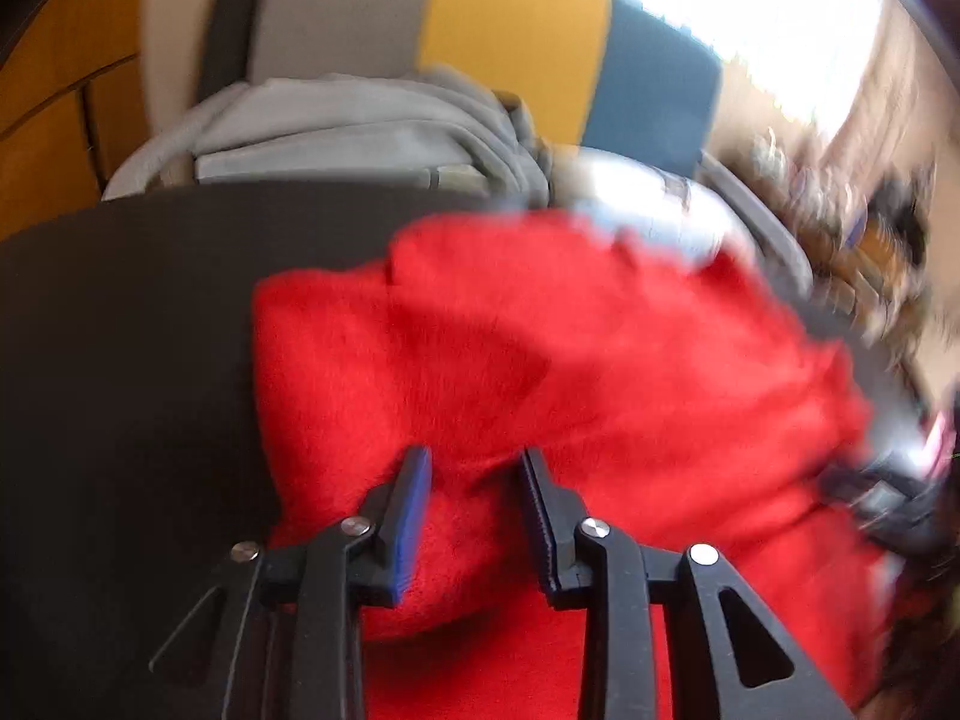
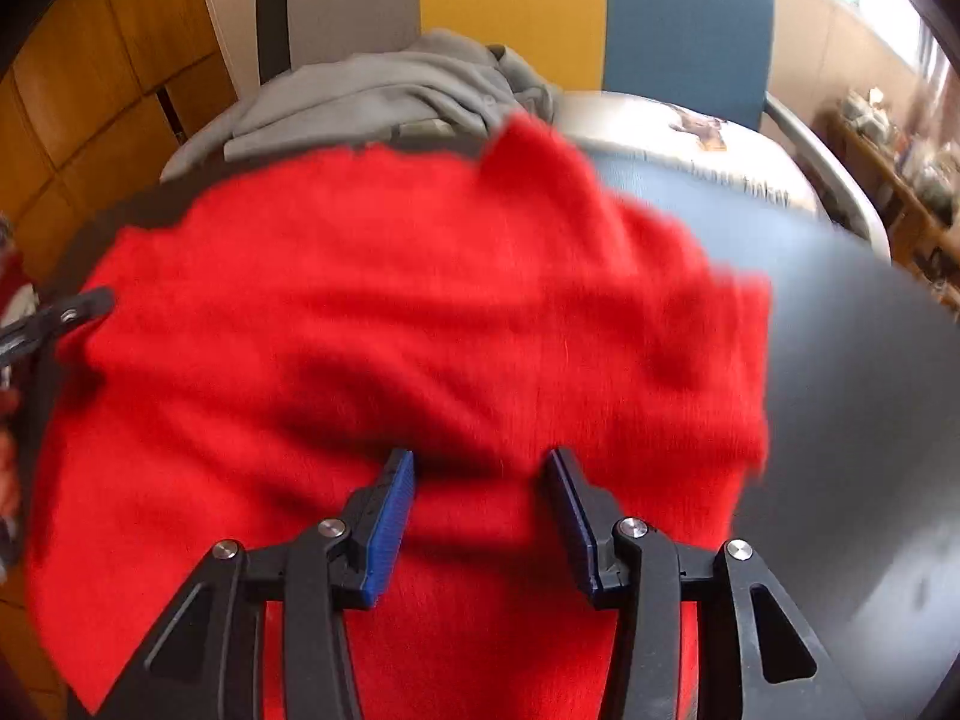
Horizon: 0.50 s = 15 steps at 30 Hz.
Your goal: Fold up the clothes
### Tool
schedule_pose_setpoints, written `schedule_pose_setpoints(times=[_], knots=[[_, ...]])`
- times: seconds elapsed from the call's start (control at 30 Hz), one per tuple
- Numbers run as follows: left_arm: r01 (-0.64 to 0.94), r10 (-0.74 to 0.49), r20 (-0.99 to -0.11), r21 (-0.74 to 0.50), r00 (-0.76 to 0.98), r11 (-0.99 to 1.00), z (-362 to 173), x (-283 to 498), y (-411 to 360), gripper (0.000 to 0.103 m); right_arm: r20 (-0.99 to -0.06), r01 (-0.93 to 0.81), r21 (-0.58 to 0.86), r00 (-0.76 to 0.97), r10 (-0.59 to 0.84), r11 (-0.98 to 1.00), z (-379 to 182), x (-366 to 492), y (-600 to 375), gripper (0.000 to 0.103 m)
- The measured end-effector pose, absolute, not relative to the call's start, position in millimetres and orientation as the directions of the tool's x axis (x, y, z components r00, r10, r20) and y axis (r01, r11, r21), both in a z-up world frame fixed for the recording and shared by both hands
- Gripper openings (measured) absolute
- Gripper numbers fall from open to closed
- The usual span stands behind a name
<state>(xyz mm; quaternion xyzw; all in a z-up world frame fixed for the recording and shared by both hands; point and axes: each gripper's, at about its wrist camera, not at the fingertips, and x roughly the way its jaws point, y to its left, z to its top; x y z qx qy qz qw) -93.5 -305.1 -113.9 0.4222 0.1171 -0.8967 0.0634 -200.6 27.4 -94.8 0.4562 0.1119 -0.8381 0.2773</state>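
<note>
Two hand-held grippers work a red sweater (image 2: 384,312) spread on the dark surface (image 2: 852,360). Left hand-held gripper (image 1: 474,474): jaws pinching a raised fold of the red knit. Right hand-held gripper (image 2: 480,474): jaws parted over the fabric, pads clear. Grey garment (image 2: 372,90) heaped behind, near the chairs (image 2: 684,24).

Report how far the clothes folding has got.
Done: the red sweater looks doubled over on the dark table. In hand: the left gripper holds a bunch of it; the right gripper is open above it. Left: the grey garment lies unfolded behind.
</note>
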Motion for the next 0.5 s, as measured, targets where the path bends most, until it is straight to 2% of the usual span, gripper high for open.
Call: schedule_pose_setpoints(times=[0.13, 0.2, 0.3, 0.37, 0.43, 0.5], knots=[[0.169, -0.072, -0.762, -0.050, -0.644, -0.984, -113.7, -85.1, -289.0, 0.031, -0.786, 0.570, 0.124, -0.443, -0.431, -0.812, -99.2, -181.0, 53.7, 0.047], [0.184, -0.069, -0.754, -0.069, -0.653, -0.980, -104.3, -83.4, -288.9, 0.031, -0.796, 0.561, 0.130, -0.432, -0.424, -0.817, -93.5, -182.9, 54.7, 0.048], [0.221, -0.080, -0.702, -0.113, -0.708, -0.969, -87.6, -85.0, -292.9, 0.031, -0.760, 0.552, 0.121, -0.483, -0.435, -0.825, -72.6, -184.6, 48.5, 0.050], [0.239, -0.088, -0.683, -0.131, -0.725, -0.962, -83.4, -90.0, -294.9, 0.031, -0.729, 0.531, 0.098, -0.537, -0.424, -0.842, -63.0, -190.1, 44.2, 0.061], [0.247, -0.098, -0.700, -0.115, -0.708, -0.962, -86.4, -100.6, -294.9, 0.031, -0.715, 0.495, 0.111, -0.563, -0.415, -0.862, -62.3, -206.0, 42.8, 0.064], [0.253, -0.130, -0.740, -0.056, -0.659, -0.966, -101.5, -110.3, -294.9, 0.032, -0.738, 0.453, 0.133, -0.548, -0.393, -0.882, -75.9, -225.6, 40.8, 0.066]])
